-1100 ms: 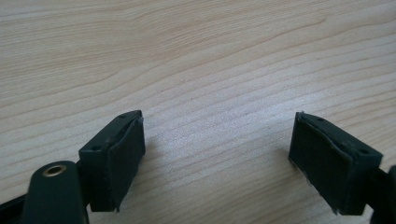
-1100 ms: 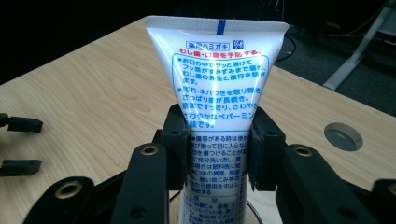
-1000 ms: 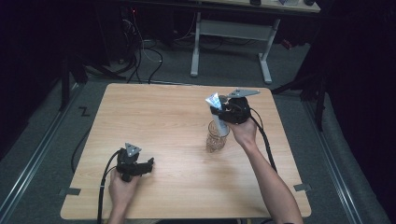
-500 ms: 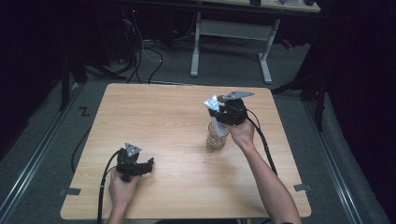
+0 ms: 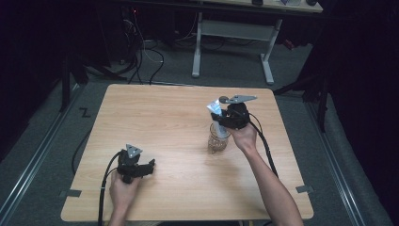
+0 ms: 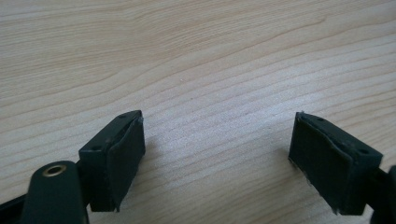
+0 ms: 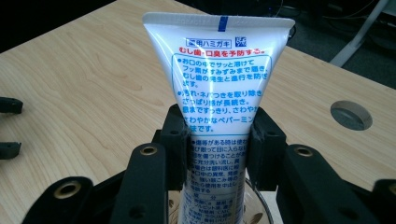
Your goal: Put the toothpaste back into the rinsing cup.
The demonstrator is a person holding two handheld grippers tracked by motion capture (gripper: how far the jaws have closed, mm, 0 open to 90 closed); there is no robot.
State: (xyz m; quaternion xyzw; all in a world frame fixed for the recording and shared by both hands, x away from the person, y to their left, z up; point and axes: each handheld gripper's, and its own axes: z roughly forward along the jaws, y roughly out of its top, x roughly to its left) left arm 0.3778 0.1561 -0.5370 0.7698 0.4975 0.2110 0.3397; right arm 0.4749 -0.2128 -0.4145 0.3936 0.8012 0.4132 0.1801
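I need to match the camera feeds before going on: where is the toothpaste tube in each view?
High view: toothpaste tube right of centre, clamped in the right gripper above the glass jar.
Left gripper view: not in it; open jaws over bare tabletop.
Right gripper view: tube upright at centre between the jaws.
Shared landmark: the light wooden tabletop.

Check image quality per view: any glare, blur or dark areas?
High view: table evenly lit, surroundings nearly black, slightly soft. Left gripper view: wood grain sharp; left gripper jaws a bit soft. Right gripper view: glare streaks on the toothpaste tube, print still legible; right gripper arms up close blurred.
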